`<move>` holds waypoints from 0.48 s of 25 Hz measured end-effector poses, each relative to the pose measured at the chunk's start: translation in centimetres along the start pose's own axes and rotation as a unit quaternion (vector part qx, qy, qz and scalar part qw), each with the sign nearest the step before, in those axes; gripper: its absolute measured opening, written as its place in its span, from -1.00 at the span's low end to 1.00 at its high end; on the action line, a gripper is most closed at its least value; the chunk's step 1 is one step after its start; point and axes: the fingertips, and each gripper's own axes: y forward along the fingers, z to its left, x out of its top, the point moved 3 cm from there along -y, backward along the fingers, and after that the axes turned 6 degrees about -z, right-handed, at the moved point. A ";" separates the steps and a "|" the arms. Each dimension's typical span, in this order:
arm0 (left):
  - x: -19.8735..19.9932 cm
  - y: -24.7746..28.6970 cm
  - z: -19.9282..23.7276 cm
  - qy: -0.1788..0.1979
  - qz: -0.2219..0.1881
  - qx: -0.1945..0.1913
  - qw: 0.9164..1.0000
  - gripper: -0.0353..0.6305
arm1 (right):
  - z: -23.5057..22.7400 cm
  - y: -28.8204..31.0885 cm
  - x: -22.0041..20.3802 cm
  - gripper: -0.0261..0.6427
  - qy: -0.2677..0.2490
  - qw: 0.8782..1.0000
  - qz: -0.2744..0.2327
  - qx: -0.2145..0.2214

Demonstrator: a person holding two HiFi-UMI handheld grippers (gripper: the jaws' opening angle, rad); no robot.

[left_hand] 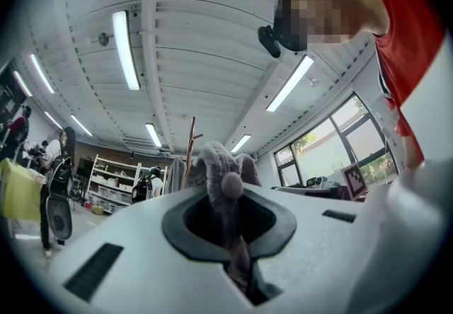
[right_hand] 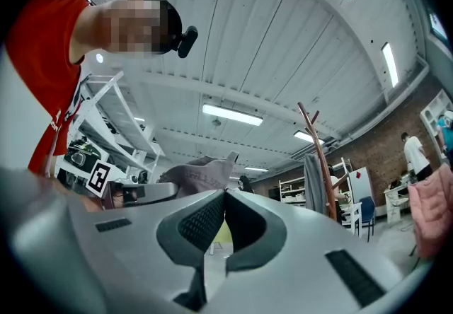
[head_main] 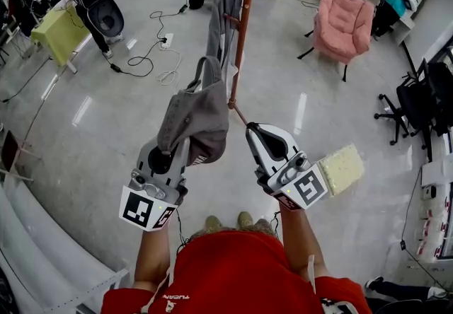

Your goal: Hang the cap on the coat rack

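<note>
The fingers [left_hand: 290, 228] of the left gripper [head_main: 170, 158] are clamped on the grey cap [head_main: 197, 113], held near the coat rack [head_main: 244, 30]. The fingers [right_hand: 297, 249] of the right gripper [head_main: 258, 137] are pressed together, empty.

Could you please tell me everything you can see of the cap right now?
The cap is grey, soft fabric, crumpled, with a rear strap loop arching at its far end and small print along one edge. A fabric button shows on its crown. It is held in the air, pinched between the shut jaws of the left tool, which alone touches it. It is short of the coat rack, not yet hung.
</note>
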 end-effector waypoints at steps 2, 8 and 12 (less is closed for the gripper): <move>0.3 -0.6 0.3 0.001 0.001 -0.002 1.000 -0.82 | 0.5 0.1 -0.1 -0.85 0.000 1.000 0.008 -0.002; 0.7 -1.3 2.6 0.005 -0.003 -0.013 1.000 -0.82 | 1.8 1.2 -0.6 -0.85 -0.011 1.000 0.024 -0.009; -0.5 -0.2 4.0 0.008 -0.005 -0.021 1.000 -0.82 | 0.1 2.6 -1.2 -0.85 -0.025 1.000 0.000 -0.015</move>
